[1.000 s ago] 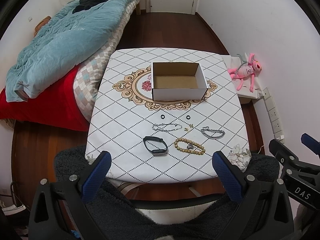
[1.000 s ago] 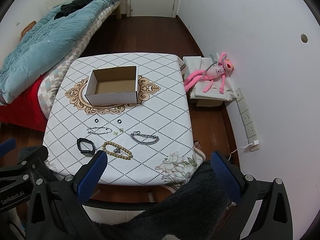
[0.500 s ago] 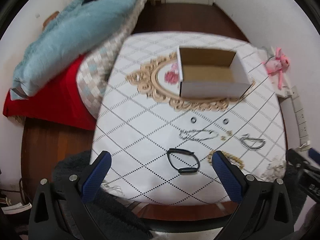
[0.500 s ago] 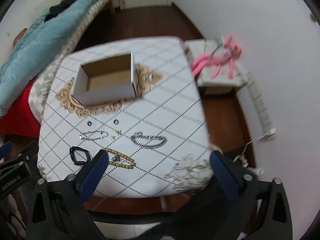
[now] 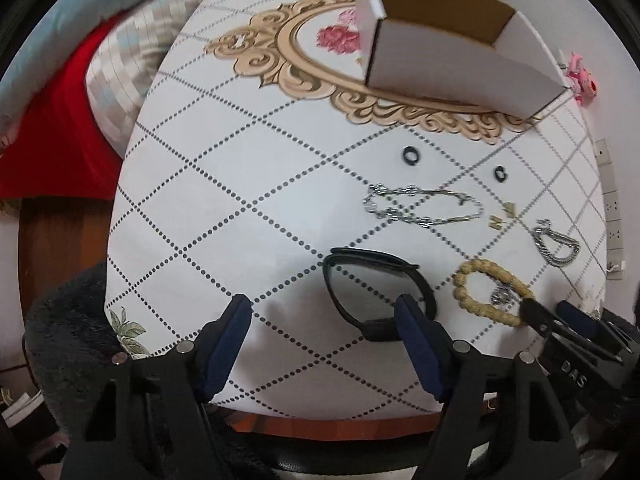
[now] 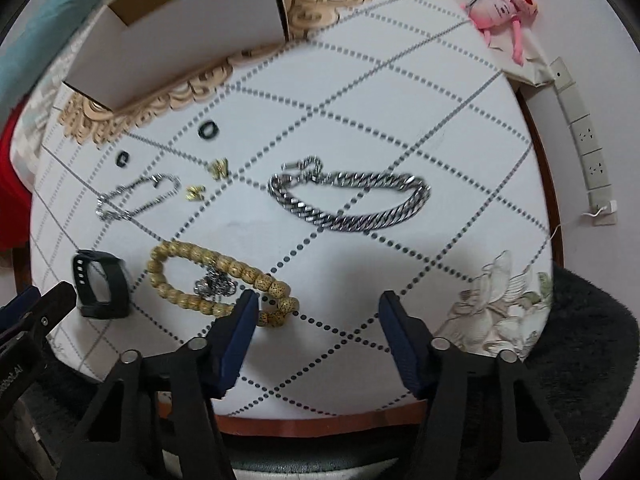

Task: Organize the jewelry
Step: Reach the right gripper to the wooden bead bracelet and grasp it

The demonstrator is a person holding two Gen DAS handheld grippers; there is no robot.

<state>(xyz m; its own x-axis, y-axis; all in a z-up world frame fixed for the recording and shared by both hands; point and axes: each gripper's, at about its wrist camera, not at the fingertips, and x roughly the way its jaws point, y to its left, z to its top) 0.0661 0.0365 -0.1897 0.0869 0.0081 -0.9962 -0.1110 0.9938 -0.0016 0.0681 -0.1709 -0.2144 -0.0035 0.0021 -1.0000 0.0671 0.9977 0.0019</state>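
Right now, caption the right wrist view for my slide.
Open right gripper hovers over a tablecloth near a bead bracelet and steel chain, empty box behind.

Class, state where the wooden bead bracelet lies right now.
In the right wrist view the wooden bead bracelet lies near the table's front edge, between the black band on its left and the thick silver chain up-right.

We see the box [image 5: 452, 36] at the table's [image 5: 224, 184] far side; two rings [image 5: 411, 155], chains [image 5: 420, 208], watch band [image 5: 376, 288] and bead bracelet [image 5: 490, 292] lie nearer us.
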